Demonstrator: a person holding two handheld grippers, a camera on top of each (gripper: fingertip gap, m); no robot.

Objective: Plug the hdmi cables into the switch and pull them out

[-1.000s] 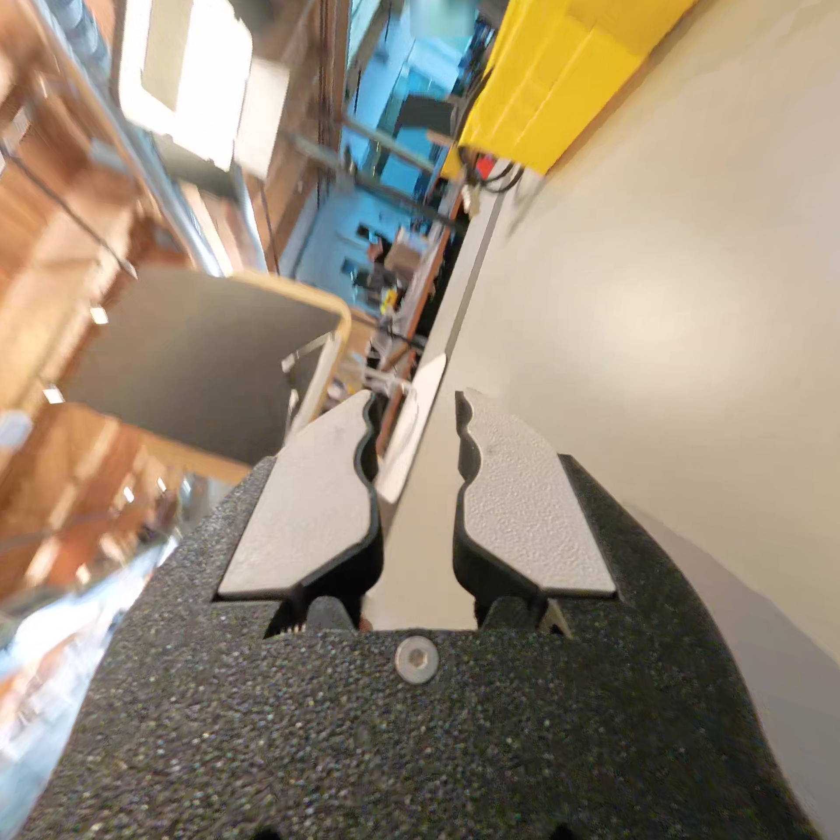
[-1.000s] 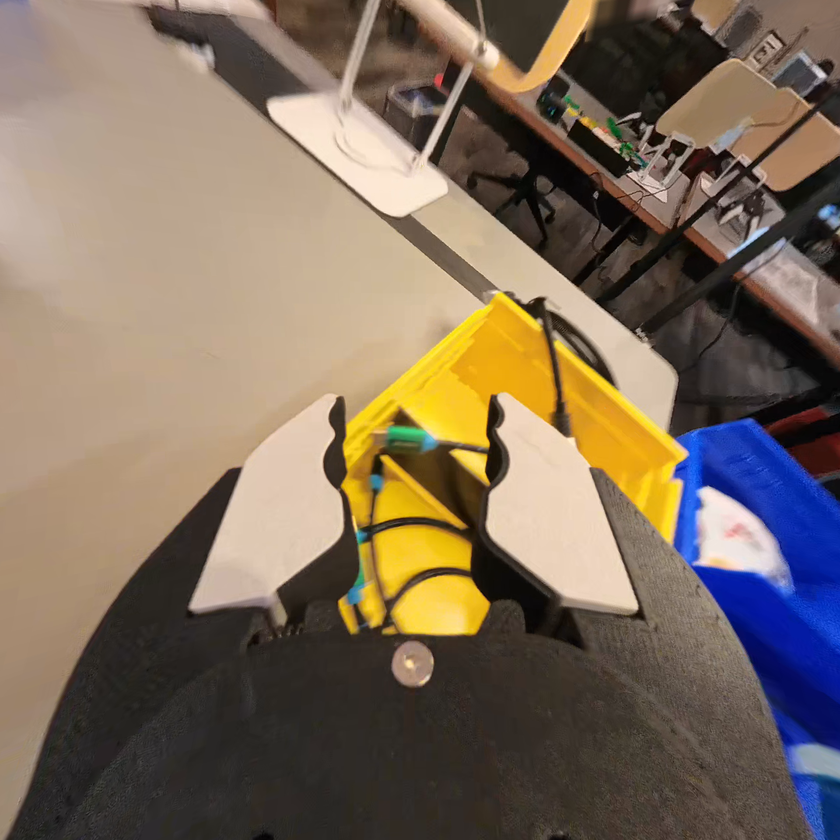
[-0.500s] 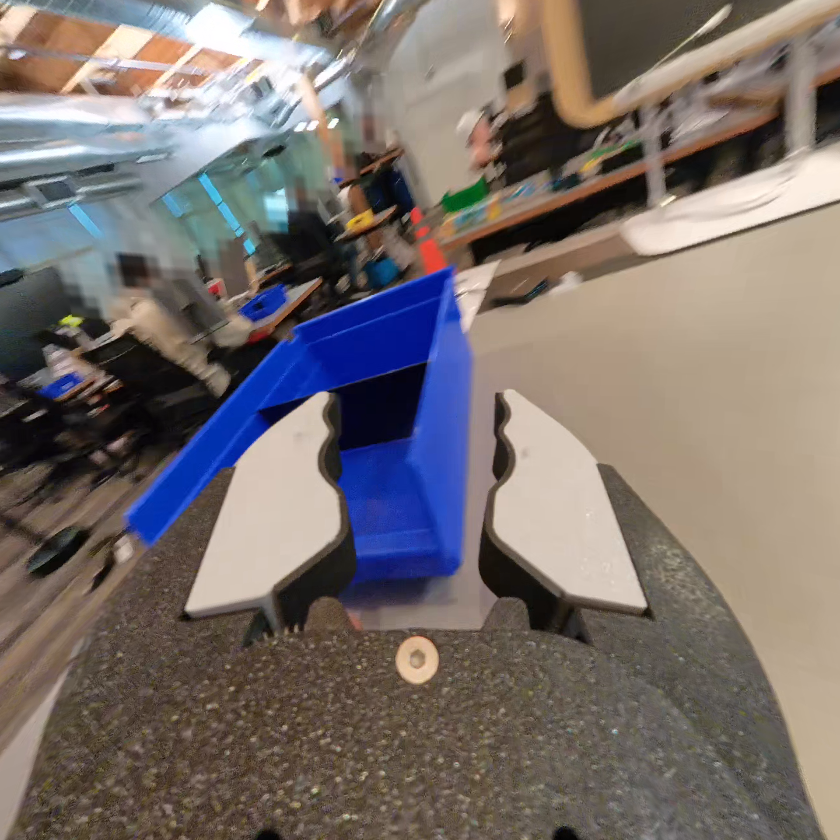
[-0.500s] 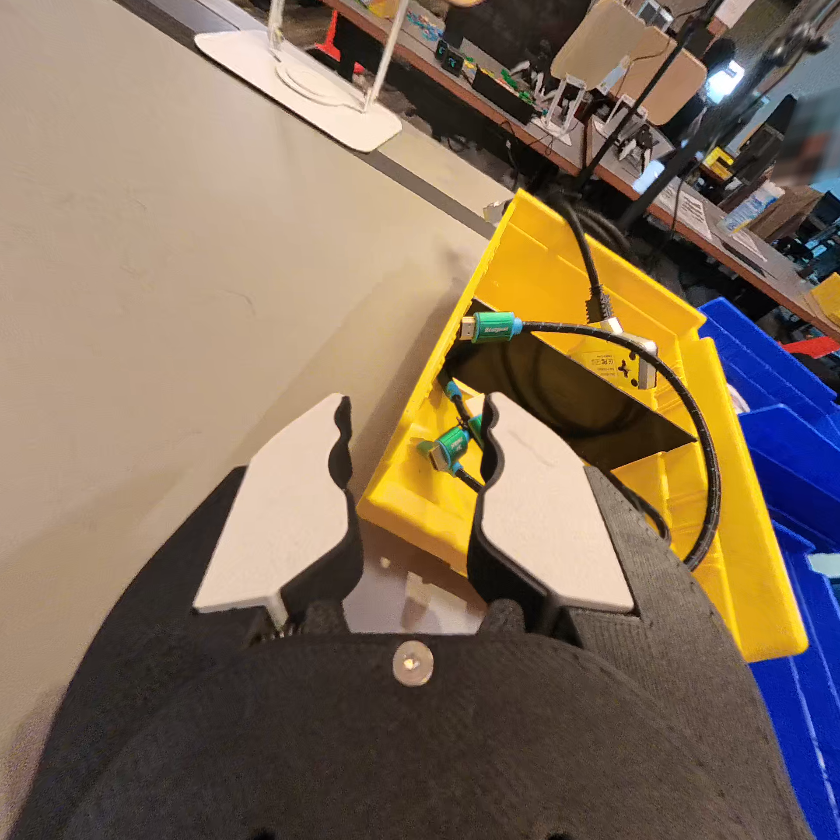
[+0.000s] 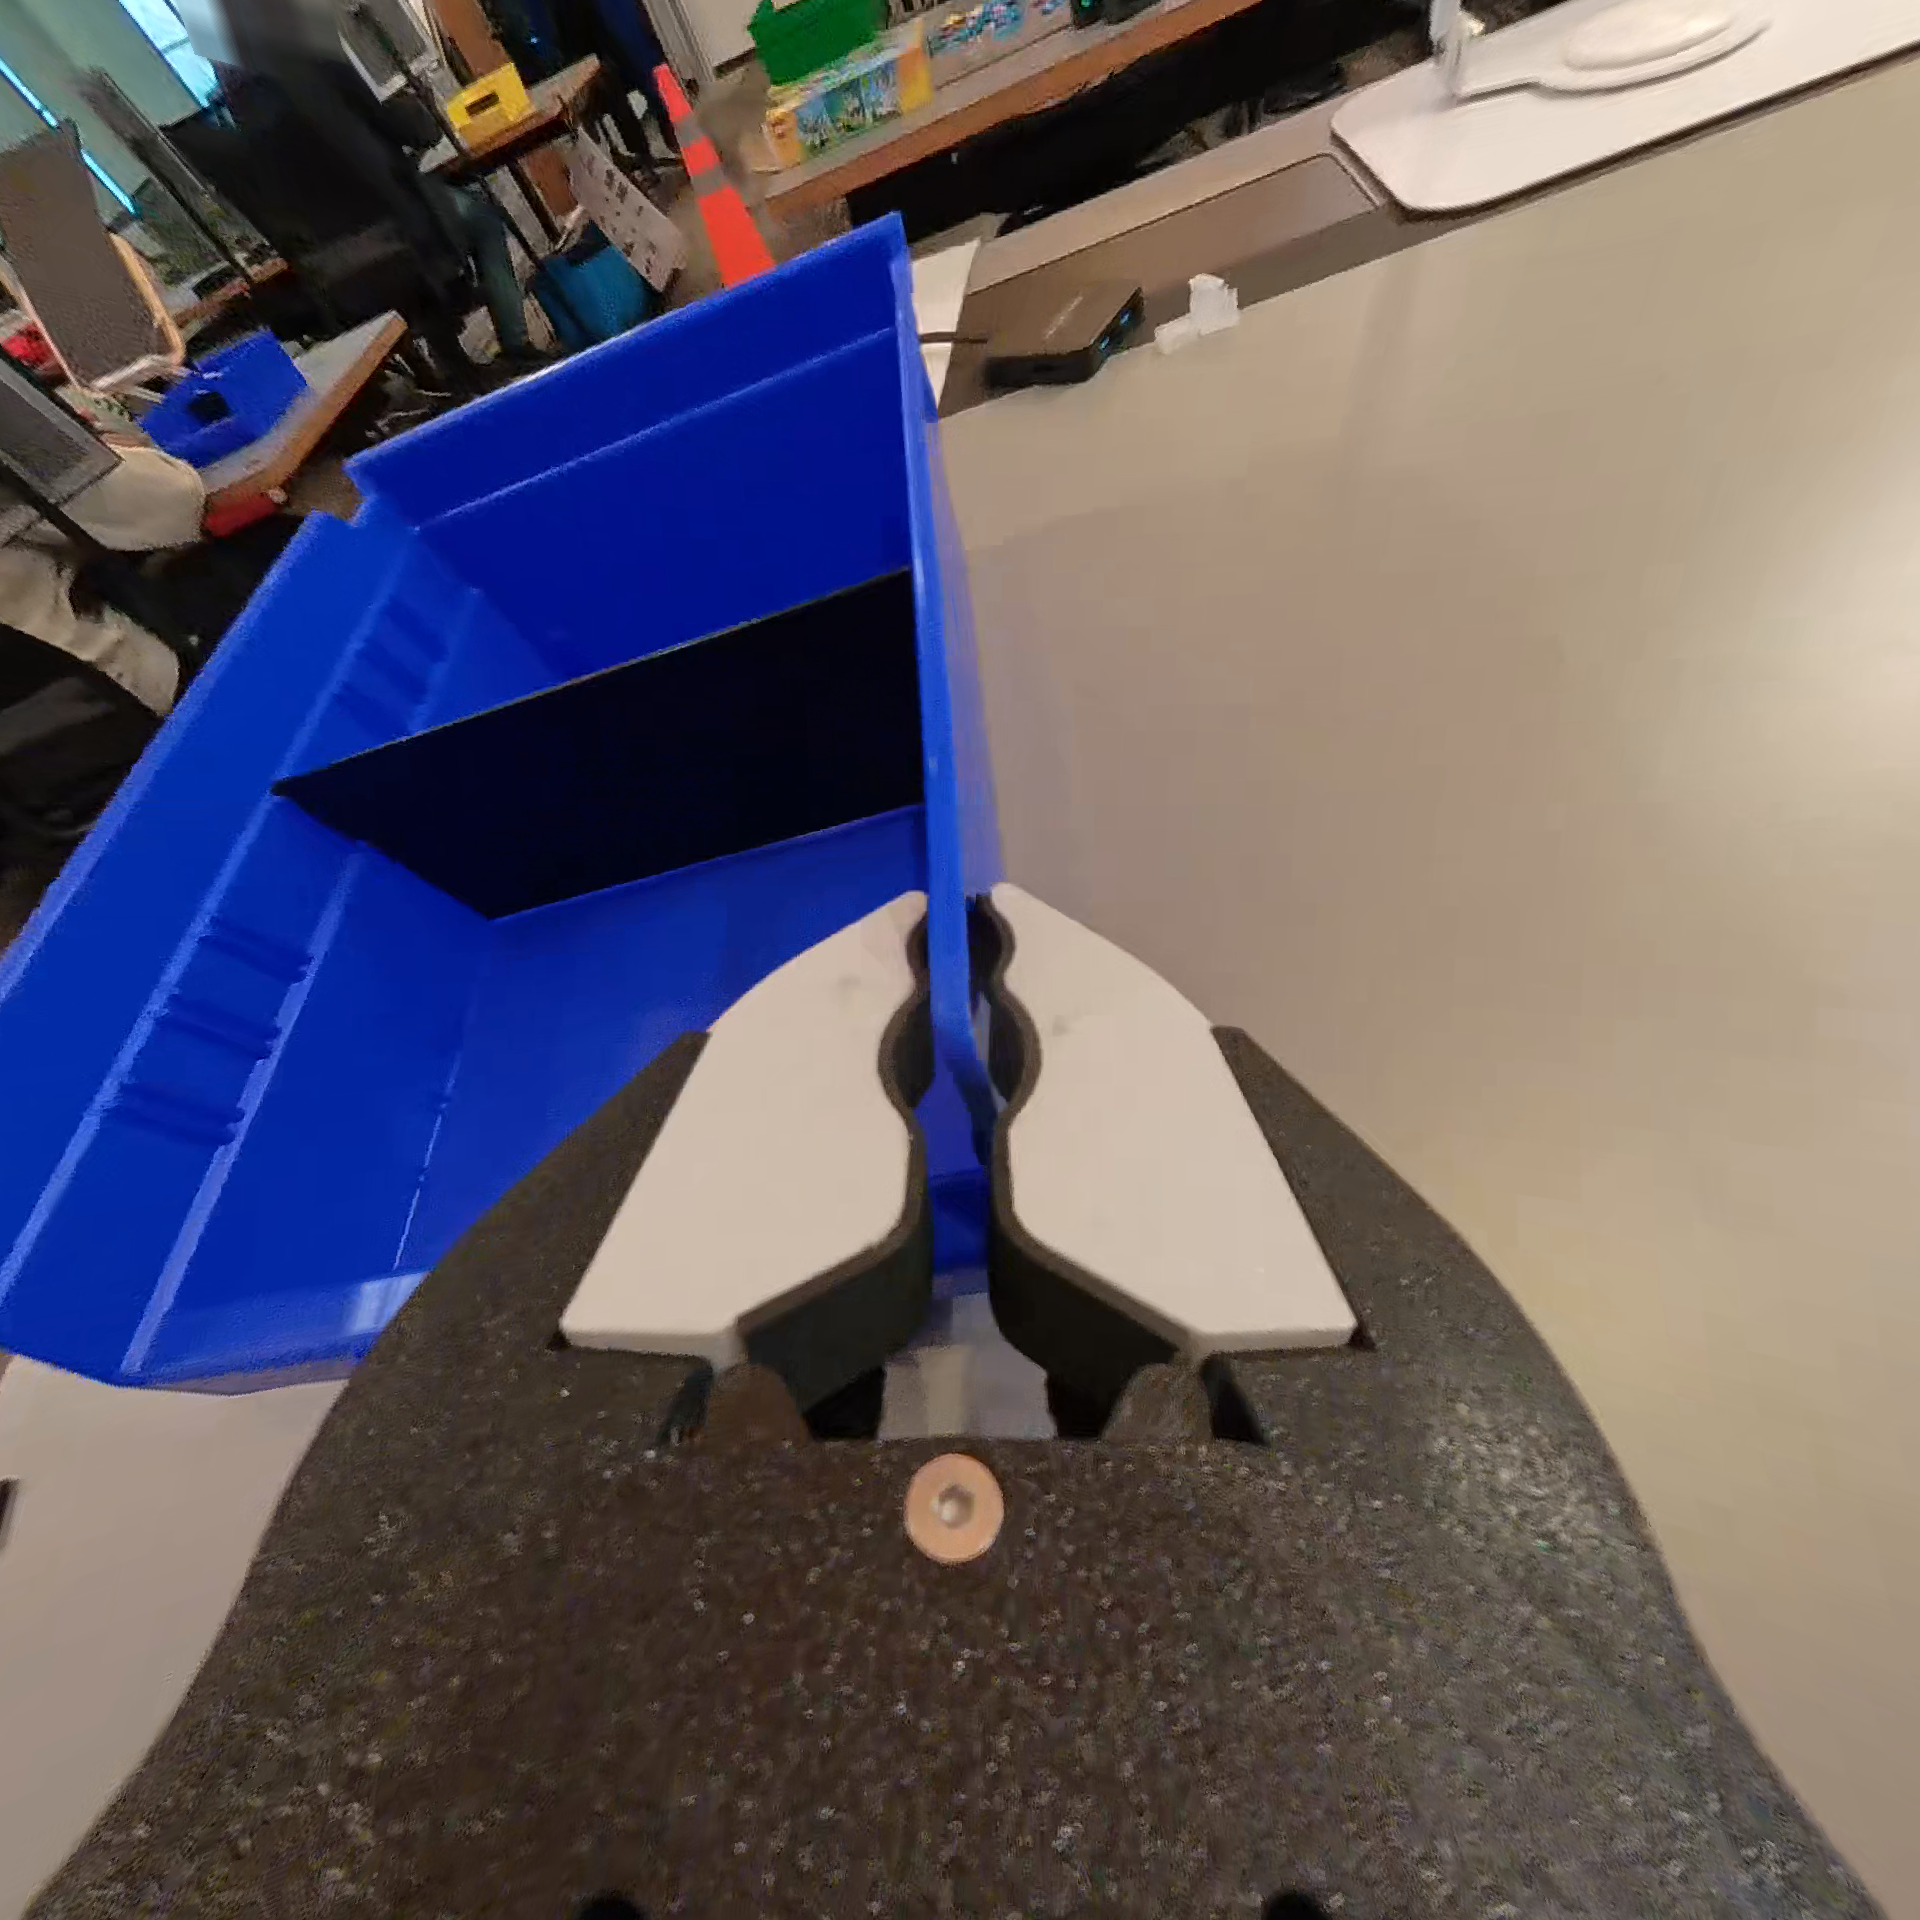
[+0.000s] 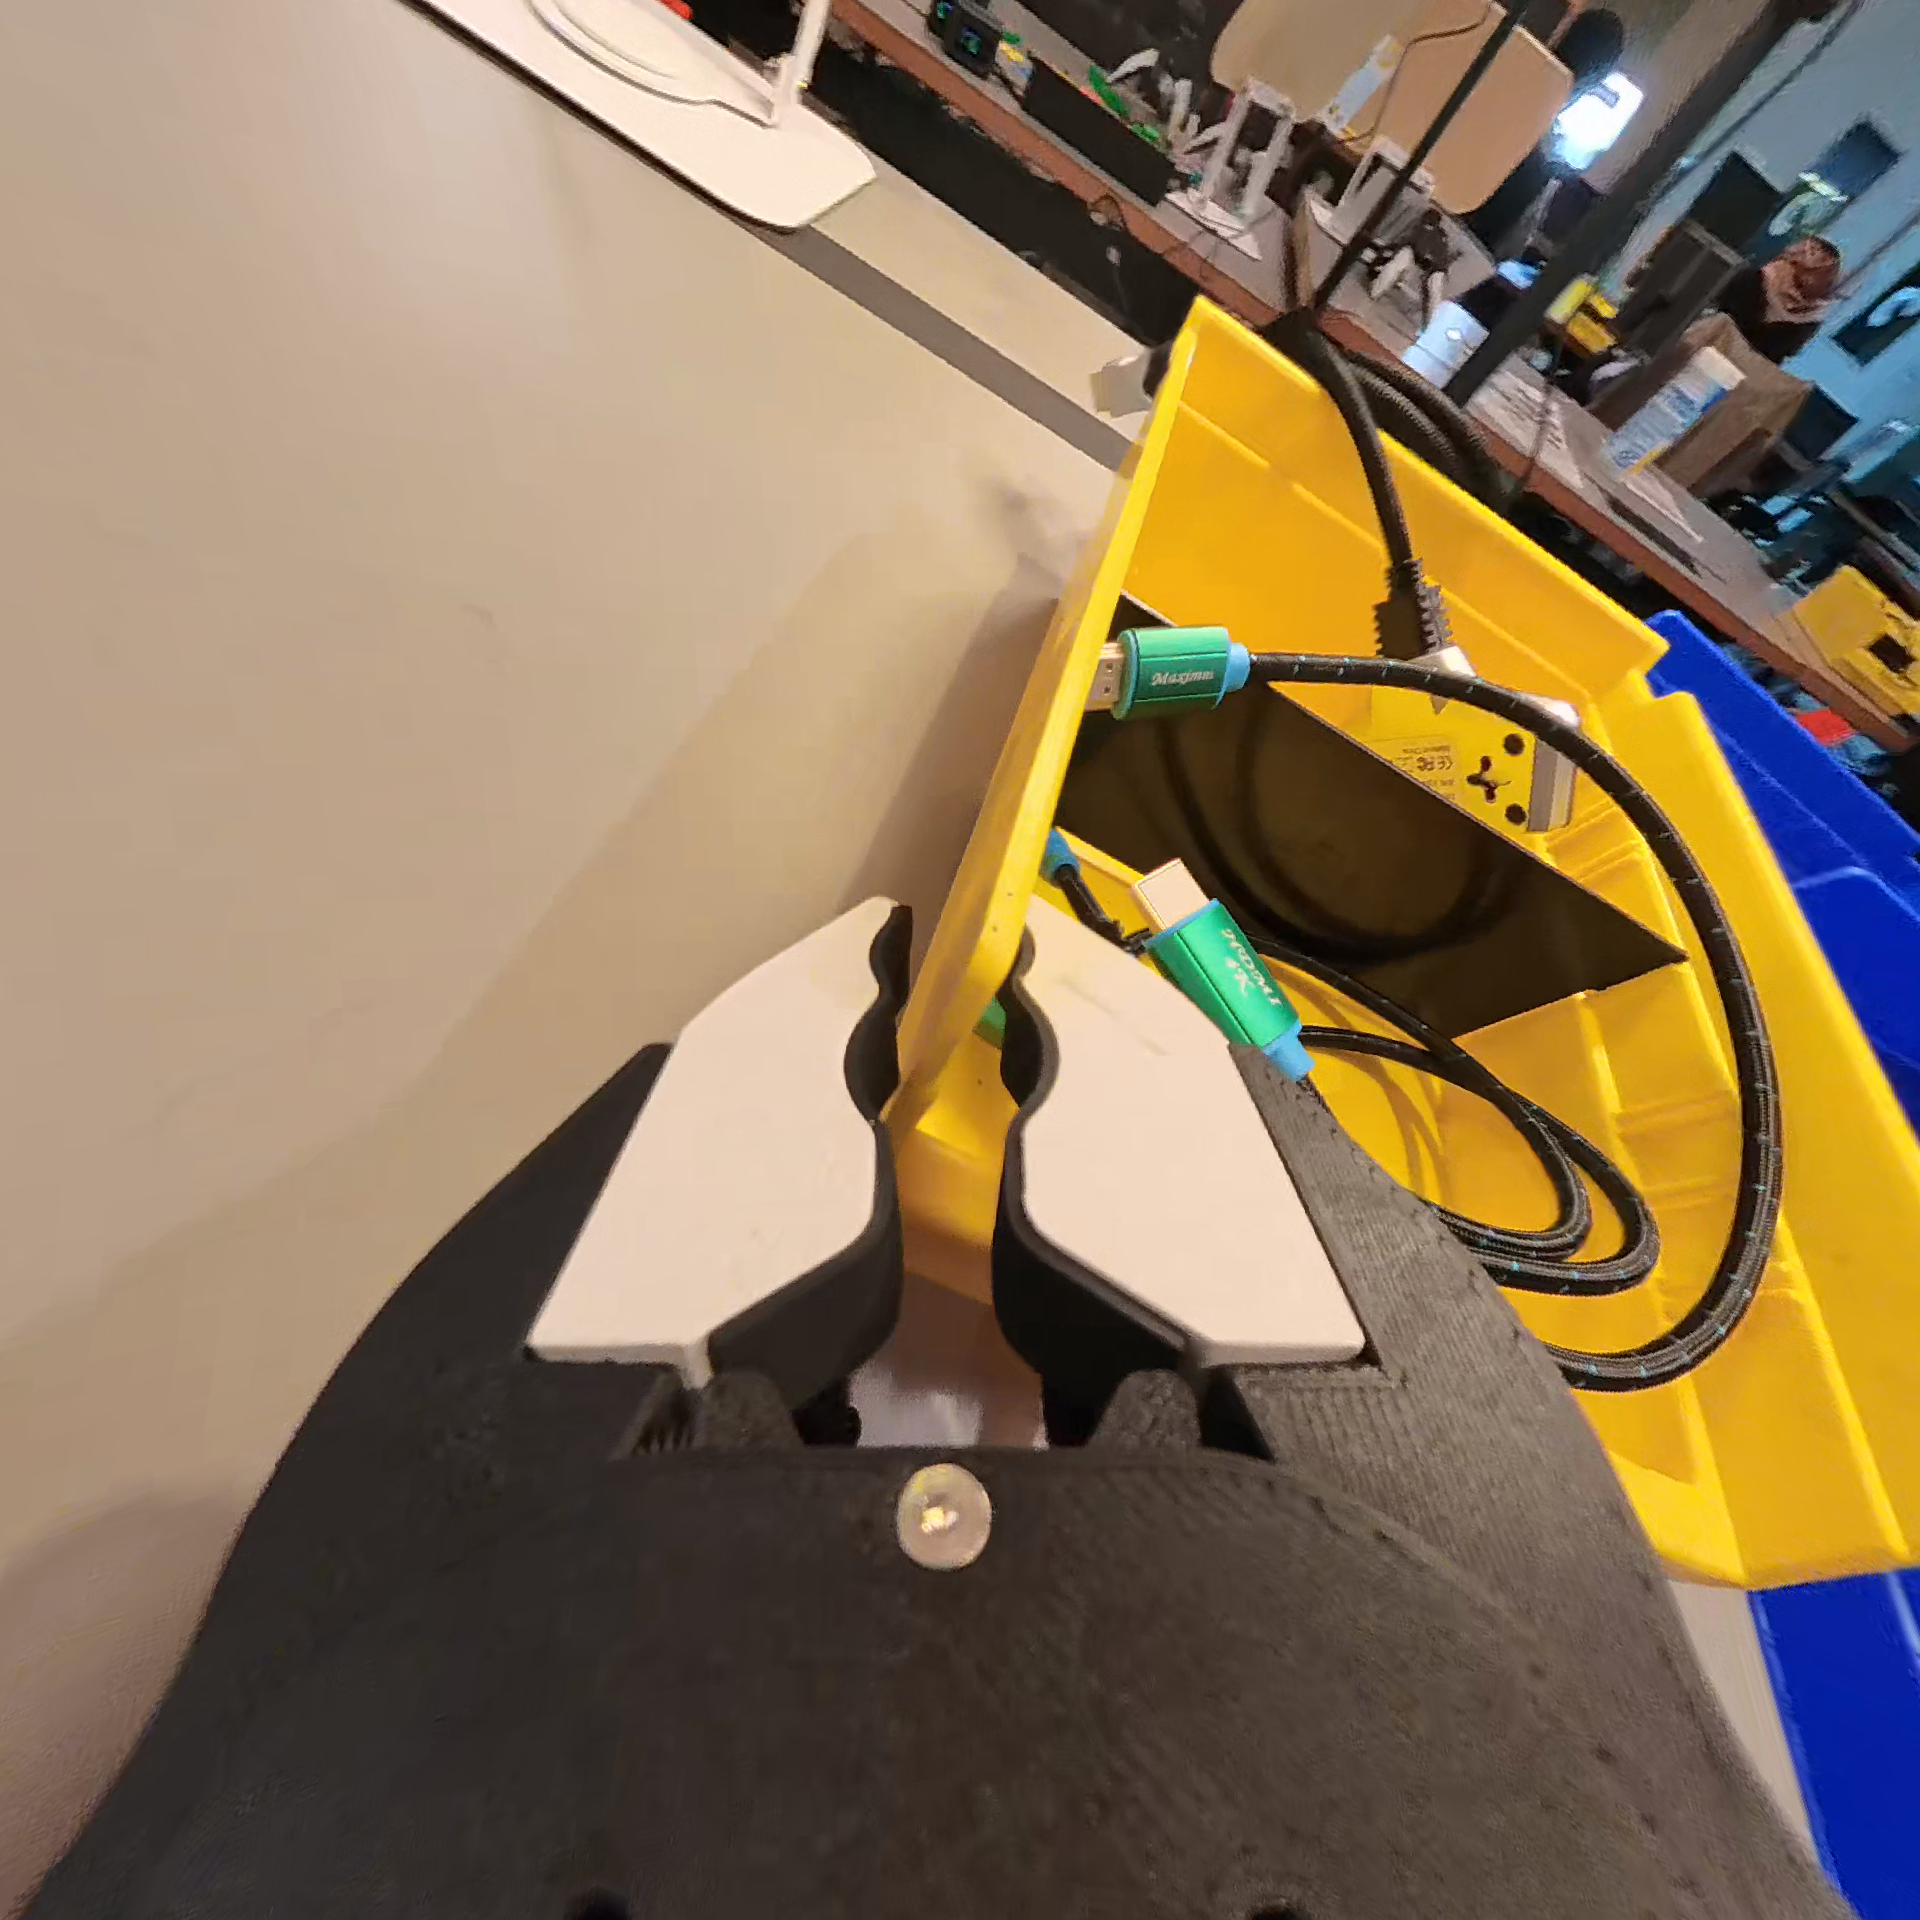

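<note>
My left gripper (image 5: 956, 914) is shut on the right wall of an empty blue bin (image 5: 665, 499) that has a black divider (image 5: 623, 769). My right gripper (image 6: 956, 925) is shut on the left wall of a yellow bin (image 6: 1299, 499). That bin holds black braided HDMI cables (image 6: 1745, 1091) with green plugs, one resting on the divider (image 6: 1169, 673) and one by my right finger (image 6: 1226, 977). A small silver switch box (image 6: 1486, 769) lies behind the yellow bin's divider with a black cable plugged into it.
Both bins stand on a beige table (image 5: 1455, 831). A small black box (image 5: 1070, 332) and a white lamp base (image 5: 1610, 104) sit at the far edge. Another blue bin (image 6: 1829, 935) touches the yellow one on the right. A seated person is at the far left. My right fingertips sit around 60 centimetres from my left ones.
My left gripper swung round to the blue bin and closed on its right wall. My right gripper slid to the yellow bin's left wall and closed on it.
</note>
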